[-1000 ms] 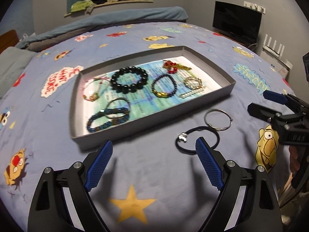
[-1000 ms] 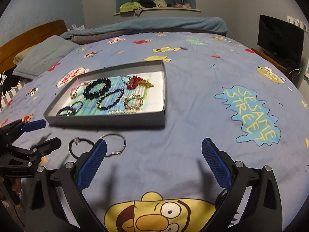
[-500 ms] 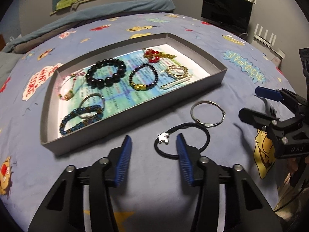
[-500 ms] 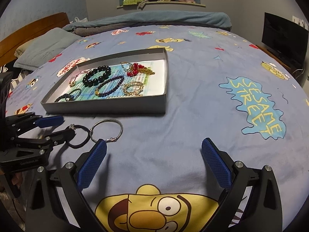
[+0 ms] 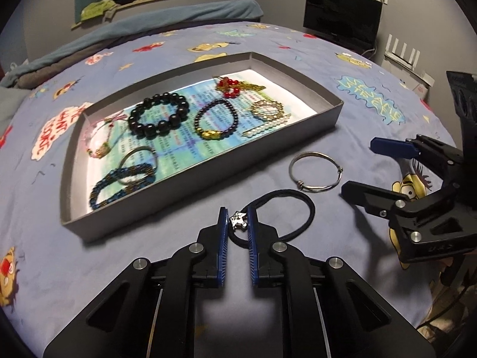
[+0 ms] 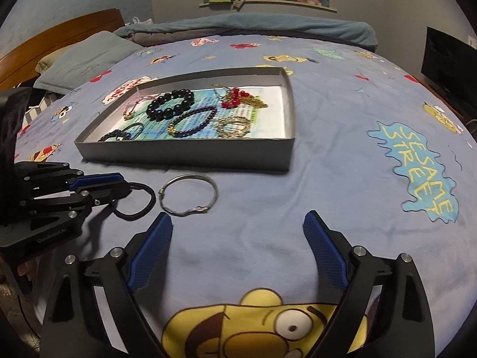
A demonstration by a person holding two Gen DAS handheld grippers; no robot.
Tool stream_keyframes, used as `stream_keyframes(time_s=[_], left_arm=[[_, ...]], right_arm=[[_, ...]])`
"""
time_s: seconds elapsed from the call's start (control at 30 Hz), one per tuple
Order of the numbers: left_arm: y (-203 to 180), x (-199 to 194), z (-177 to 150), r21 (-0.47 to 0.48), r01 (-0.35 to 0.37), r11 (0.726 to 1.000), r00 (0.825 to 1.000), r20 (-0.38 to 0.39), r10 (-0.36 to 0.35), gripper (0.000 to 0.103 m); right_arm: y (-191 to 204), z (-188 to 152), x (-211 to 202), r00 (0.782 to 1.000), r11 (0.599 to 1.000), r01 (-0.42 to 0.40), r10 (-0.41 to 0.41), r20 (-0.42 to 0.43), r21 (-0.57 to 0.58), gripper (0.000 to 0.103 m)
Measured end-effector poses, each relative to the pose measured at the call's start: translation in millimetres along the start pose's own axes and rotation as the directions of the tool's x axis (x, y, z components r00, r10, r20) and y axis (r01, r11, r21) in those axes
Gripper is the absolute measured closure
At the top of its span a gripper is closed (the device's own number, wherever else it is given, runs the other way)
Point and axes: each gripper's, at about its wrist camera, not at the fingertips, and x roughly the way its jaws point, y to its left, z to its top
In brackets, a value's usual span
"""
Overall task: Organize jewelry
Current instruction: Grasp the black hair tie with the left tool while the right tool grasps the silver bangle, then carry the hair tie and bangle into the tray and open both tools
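Observation:
A grey tray (image 5: 208, 167) on the bed holds several bracelets and other jewelry. In front of it lie a black hair tie (image 5: 298, 205) with a silver star charm (image 5: 238, 220) and a thin silver bangle (image 5: 316, 171). My left gripper (image 5: 237, 219) is shut on the star charm end of the hair tie, which still rests on the bed. In the right wrist view the left gripper (image 6: 119, 185) holds the hair tie (image 6: 143, 205) left of the bangle (image 6: 189, 194). My right gripper (image 6: 238, 232) is open and empty, just right of the bangle; it also shows in the left wrist view (image 5: 363, 167).
The bedspread (image 6: 342, 179) is blue with cartoon prints. A pillow (image 6: 86, 59) and folded blanket (image 6: 253, 26) lie at the head of the bed. A dark TV (image 5: 342, 15) stands to the right. The tray (image 6: 184, 155) stands beyond both grippers.
My left gripper moved forward to the hair tie and closed on its star charm. The right gripper stayed open and shifted slightly toward the bangle.

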Motion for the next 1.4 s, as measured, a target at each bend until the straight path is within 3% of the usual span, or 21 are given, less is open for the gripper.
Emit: stream_keyframes(time_s=[0.13,0.4,0.57,0.87,1.1,1.4], left_arm=[[14.0,-8.3,-5.0,-0.033,-0.011,0.999,1.0,0.001,0.011,0.089],[29.1,-15.4,-12.1,-0.065,-0.016,0.998,1.0,0.005,0.016,0.089],[30.6,-21.1,-13.5,-0.054,-0.005,0.999,1.0,0.024,0.006,0.089],[29.4,-51.6,1.1,-0.014,0.021,1.0,0.993,0.113,-0.02,0.089],[37.4,-72.5,26.9,-0.013,0.017,1.0,0.982,0.186,-0.014,0.089],[62.8,-20.8,56.0,-0.107,0.028,0.994,0.997,0.077,-0.02,0.089]], right_arm=[[11.1,2.0,4.1,0.999,0.999,-0.035,0.036,0.012,-0.034,0.021],[32.1,8.2,18.3,0.999,0.994,-0.03,0.032,0.018,-0.101,0.032],[37.1,9.9,24.5,0.999,0.992,-0.032,0.034,0.012,-0.118,0.052],[29.9,10.7,7.2,0.998,0.994,-0.042,0.047,0.049,-0.104,0.052],[17.4,29.8,-15.8,0.992,0.996,-0.033,0.043,0.115,-0.088,0.052],[3.3,75.9,3.0,0.991,0.997,0.009,0.001,0.134,-0.073,0.052]])
